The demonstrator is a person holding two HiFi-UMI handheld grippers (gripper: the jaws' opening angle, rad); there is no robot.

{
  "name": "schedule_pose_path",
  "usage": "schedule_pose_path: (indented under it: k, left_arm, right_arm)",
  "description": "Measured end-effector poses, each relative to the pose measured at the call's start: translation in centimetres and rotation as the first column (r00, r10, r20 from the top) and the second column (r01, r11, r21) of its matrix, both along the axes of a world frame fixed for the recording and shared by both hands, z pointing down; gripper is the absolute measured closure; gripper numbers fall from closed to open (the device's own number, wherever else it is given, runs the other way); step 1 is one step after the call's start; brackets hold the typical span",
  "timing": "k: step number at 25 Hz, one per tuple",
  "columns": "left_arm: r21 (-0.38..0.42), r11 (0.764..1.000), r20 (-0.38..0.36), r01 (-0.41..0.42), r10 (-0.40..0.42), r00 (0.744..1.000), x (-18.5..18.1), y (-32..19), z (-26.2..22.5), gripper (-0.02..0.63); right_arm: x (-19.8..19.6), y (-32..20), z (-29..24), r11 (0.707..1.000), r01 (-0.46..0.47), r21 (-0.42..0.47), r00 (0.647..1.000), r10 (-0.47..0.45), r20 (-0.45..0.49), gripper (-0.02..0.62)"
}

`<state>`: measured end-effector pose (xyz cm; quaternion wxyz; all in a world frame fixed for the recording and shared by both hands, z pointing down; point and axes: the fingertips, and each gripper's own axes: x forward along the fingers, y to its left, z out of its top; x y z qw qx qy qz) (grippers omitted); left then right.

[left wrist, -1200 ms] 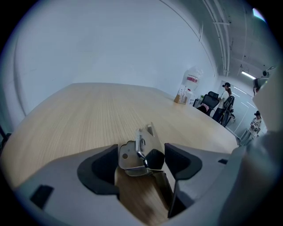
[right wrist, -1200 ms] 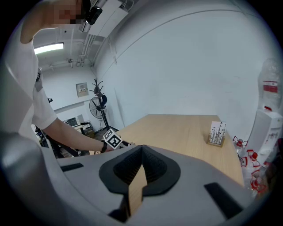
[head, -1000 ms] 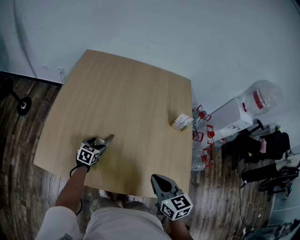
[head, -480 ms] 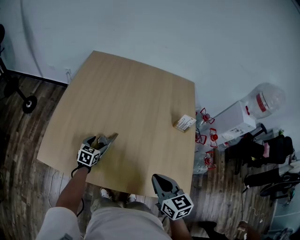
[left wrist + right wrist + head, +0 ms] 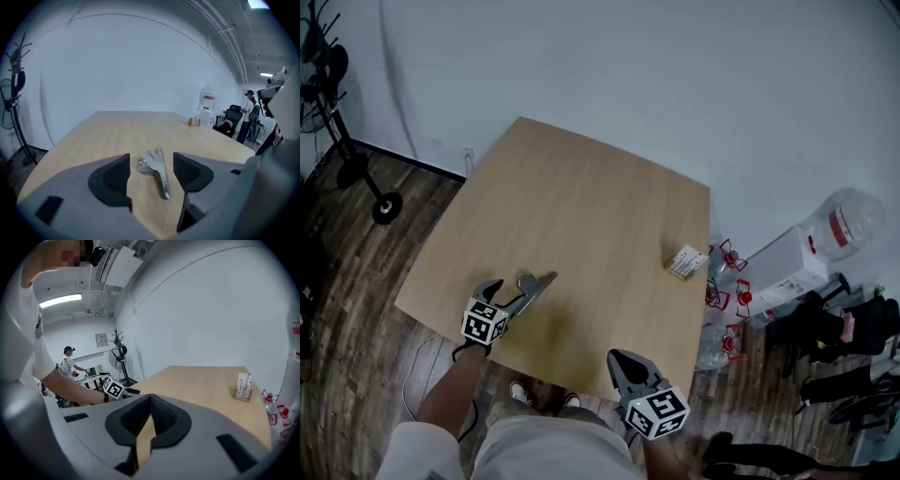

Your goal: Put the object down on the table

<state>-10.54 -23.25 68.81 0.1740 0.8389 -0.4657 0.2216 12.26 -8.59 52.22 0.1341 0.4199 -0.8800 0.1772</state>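
Note:
A shiny metal clip (image 5: 158,172) lies flat on the wooden table (image 5: 581,202), near its front left corner. My left gripper (image 5: 151,162) is open around it, one dark pad on each side, with a gap to the metal on both sides. From the head view the clip (image 5: 535,283) pokes out just ahead of the left gripper (image 5: 514,293). My right gripper (image 5: 616,358) hovers over the table's front edge, shut with nothing in it; in the right gripper view its jaws (image 5: 150,400) meet, and the left hand's marker cube (image 5: 114,389) shows beyond them.
A small printed card holder (image 5: 686,262) stands at the table's right edge. On the floor to the right are red-capped bottles (image 5: 727,286), a white box and a large water jug (image 5: 842,217). A fan stand (image 5: 366,178) is at the far left. People stand in the background.
The left gripper's jaws have come apart and the clip now rests on the table between them. The head view has shifted, showing more floor at left. The right gripper is unchanged.

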Motion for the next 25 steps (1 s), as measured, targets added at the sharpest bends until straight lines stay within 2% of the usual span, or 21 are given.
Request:
schedule_pose_path:
  k: [6, 7, 9, 13, 20, 25]
  left_arm:
    - [0.073, 0.994, -0.014, 0.076, -0.075, 0.997, -1.4, 2.6, -3.5, 0.374]
    - [0.092, 0.992, -0.011, 0.082, -0.081, 0.997, -1.6, 3.0, -4.2, 0.399]
    - [0.131, 0.987, -0.009, 0.093, -0.093, 0.996, -2.2, 3.6, -5.6, 0.494]
    - [0.2, 0.973, -0.027, 0.116, -0.113, 0.993, -3.2, 4.5, -8.4, 0.577]
    - [0.327, 0.937, -0.05, 0.125, -0.115, 0.992, -4.8, 4.9, -14.7, 0.598]
    - [0.422, 0.899, -0.056, 0.114, -0.1, 0.993, -5.2, 6.2, -20.0, 0.598]
  right_arm:
    - [-1.9, 0.0, -0.5, 0.995, 0.094, 0.023, 0.995, -0.095, 0.024, 0.597]
    - [-2.2, 0.0, -0.6, 0.994, 0.108, 0.029, 0.994, -0.109, 0.027, 0.597]
    - [-2.8, -0.3, -0.8, 0.991, 0.128, 0.038, 0.991, -0.129, 0.029, 0.597]
    - [-3.7, -0.9, -1.4, 0.985, 0.16, 0.062, 0.986, -0.162, 0.035, 0.597]
    - [-4.5, -2.6, -2.9, 0.979, 0.17, 0.109, 0.984, -0.175, 0.041, 0.597]
    - [-4.5, -4.0, -4.8, 0.975, 0.153, 0.163, 0.985, -0.165, 0.059, 0.597]
